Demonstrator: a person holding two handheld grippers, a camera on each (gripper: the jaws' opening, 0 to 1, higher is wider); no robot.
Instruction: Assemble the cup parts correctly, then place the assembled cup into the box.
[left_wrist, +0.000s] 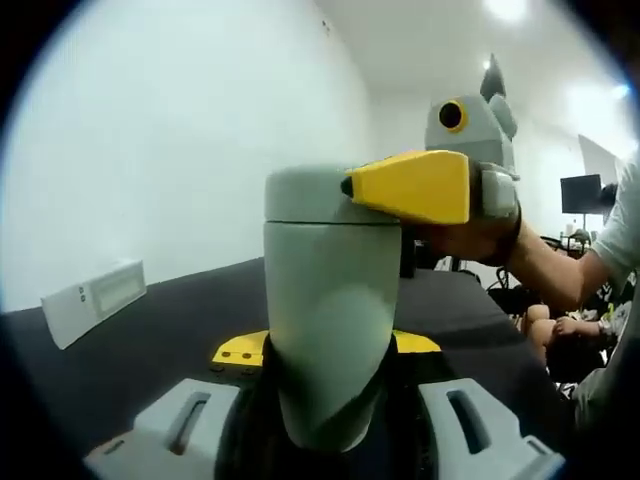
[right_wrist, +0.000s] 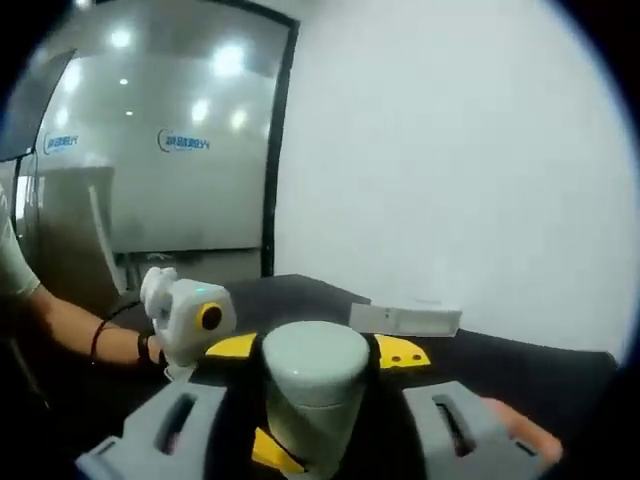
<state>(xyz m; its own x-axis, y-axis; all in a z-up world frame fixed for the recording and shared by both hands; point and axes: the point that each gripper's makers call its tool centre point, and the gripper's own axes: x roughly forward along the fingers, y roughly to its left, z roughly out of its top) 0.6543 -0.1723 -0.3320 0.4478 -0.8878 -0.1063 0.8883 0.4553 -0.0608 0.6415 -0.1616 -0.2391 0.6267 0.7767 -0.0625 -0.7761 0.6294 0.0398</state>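
A grey-green cup (left_wrist: 330, 300) stands upright between the yellow-tipped jaws of my left gripper (left_wrist: 328, 350), which is shut on its tapered body. Its matching lid (left_wrist: 320, 195) sits on top. My right gripper (left_wrist: 400, 188) comes in from the right with a yellow jaw pressed against the lid's side. In the right gripper view I look down on the lid (right_wrist: 312, 362), and my right gripper (right_wrist: 315, 350) is shut around it. Below it the cup body (right_wrist: 300, 430) shows, with a yellow finger (right_wrist: 270, 450) of the left gripper against it. A white box (left_wrist: 95, 298) lies on the table.
The black table (left_wrist: 200, 310) spreads under both grippers. The white box (right_wrist: 405, 320) lies beyond the cup near a white wall. A person's forearm (right_wrist: 70, 325) reaches in from the left, and a glass partition (right_wrist: 160, 150) stands behind.
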